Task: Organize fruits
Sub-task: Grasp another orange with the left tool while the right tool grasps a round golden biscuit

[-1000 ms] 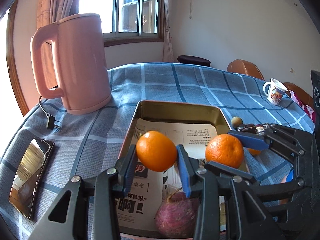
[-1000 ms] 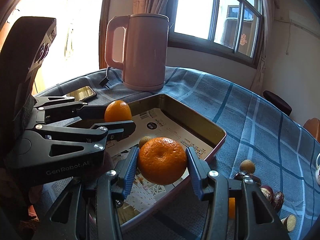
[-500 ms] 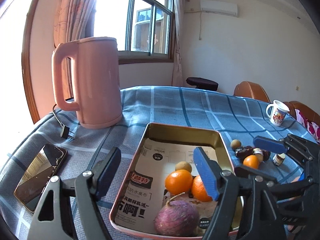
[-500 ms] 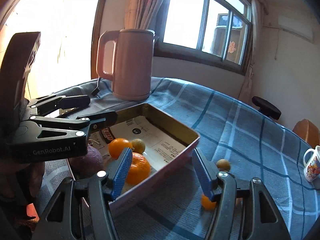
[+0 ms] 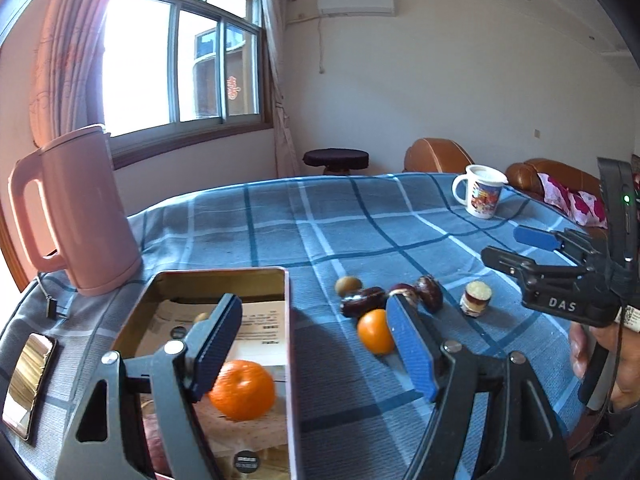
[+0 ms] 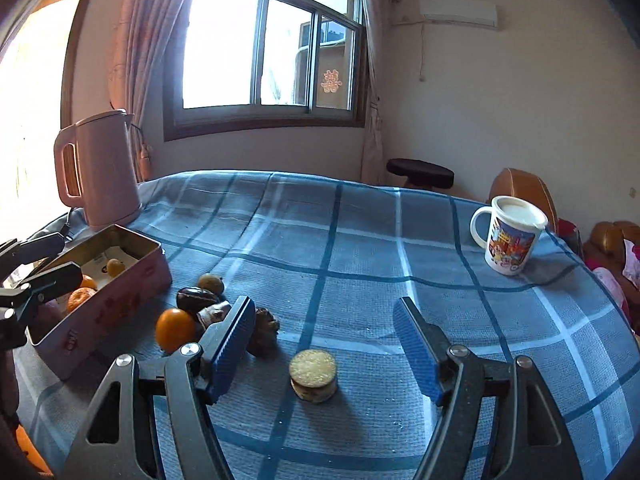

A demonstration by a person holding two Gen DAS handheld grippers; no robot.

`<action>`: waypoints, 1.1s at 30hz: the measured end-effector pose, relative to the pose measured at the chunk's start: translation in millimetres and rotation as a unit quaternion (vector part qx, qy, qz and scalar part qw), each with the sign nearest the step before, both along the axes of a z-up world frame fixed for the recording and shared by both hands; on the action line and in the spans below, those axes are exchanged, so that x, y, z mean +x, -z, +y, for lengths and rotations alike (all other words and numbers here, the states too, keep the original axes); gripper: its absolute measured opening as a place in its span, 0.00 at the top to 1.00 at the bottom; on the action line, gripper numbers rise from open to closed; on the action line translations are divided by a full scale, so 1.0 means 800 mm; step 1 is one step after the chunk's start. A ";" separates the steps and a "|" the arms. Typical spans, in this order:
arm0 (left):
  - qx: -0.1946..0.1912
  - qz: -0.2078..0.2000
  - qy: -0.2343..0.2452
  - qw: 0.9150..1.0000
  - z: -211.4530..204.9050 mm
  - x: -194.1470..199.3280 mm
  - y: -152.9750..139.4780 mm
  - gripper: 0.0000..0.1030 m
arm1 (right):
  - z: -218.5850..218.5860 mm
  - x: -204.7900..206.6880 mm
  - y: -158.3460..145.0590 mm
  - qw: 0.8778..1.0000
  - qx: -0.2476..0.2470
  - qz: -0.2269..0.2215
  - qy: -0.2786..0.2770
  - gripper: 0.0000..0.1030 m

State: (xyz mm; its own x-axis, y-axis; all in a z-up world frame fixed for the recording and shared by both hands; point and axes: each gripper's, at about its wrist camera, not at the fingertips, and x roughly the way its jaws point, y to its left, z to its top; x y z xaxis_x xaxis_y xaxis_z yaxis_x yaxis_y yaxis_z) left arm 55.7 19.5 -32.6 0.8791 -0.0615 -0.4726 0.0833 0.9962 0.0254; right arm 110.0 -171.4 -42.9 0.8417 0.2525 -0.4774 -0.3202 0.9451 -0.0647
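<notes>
In the left wrist view the left gripper (image 5: pixel 316 344), ribbed blue pads just spread and grasping nothing, hovers over the metal tin (image 5: pixel 289 320) holding a dimpled orange (image 5: pixel 243 390) on printed paper. A smaller orange (image 5: pixel 374 331) lies outside on the checked cloth worktop (image 5: pixel 320 220); the other tool reads "DAS".

In the right wrist view the right gripper (image 6: pixel 326 346) (jaws just widened, empty) frames a round biscuit sandwich (image 6: pixel 313 375).

Right gripper (image 6: pixel 326 344) jaws have just been opening, nothing between the pads, above the blue checked tablecloth (image 6: pixel 360 240). Round biscuit (image 6: pixel 313 374) sits below the gap. Loose orange (image 6: pixel 175 329) and dark nuts (image 6: pixel 196 298) lie beside the tin tray (image 6: pixel 120 304), which holds oranges. Mug (image 6: pixel 510 246) far right, pink kettle (image 6: pixel 98 168) left.
</notes>
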 end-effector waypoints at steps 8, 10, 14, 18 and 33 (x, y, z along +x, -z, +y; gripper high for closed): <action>0.023 0.061 0.036 0.997 -0.052 0.039 0.027 0.26 | -0.005 0.017 0.021 0.999 0.002 0.051 -0.008 0.29; 0.026 0.079 0.047 0.995 -0.059 0.048 0.034 0.27 | -0.006 0.022 0.025 0.998 0.004 0.066 -0.010 0.30; 0.015 0.122 0.060 0.991 -0.063 0.065 0.048 0.44 | -0.006 0.033 0.033 0.995 0.010 0.097 -0.018 0.33; 0.021 0.144 0.068 0.987 -0.069 0.072 0.056 0.47 | -0.002 0.043 0.042 0.991 0.011 0.128 -0.031 0.34; -0.025 0.177 0.075 0.981 -0.050 0.091 0.064 0.64 | 0.004 0.056 0.058 0.983 0.004 0.175 -0.053 0.63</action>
State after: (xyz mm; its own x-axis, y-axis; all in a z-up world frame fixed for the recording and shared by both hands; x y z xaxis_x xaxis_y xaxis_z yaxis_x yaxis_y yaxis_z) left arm 128.3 -20.8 -84.0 0.6405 -0.2078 -0.7393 0.2235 0.9715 -0.0795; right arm 155.2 -168.1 -89.5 0.5942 0.3350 -0.7312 -0.4182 0.9053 0.0749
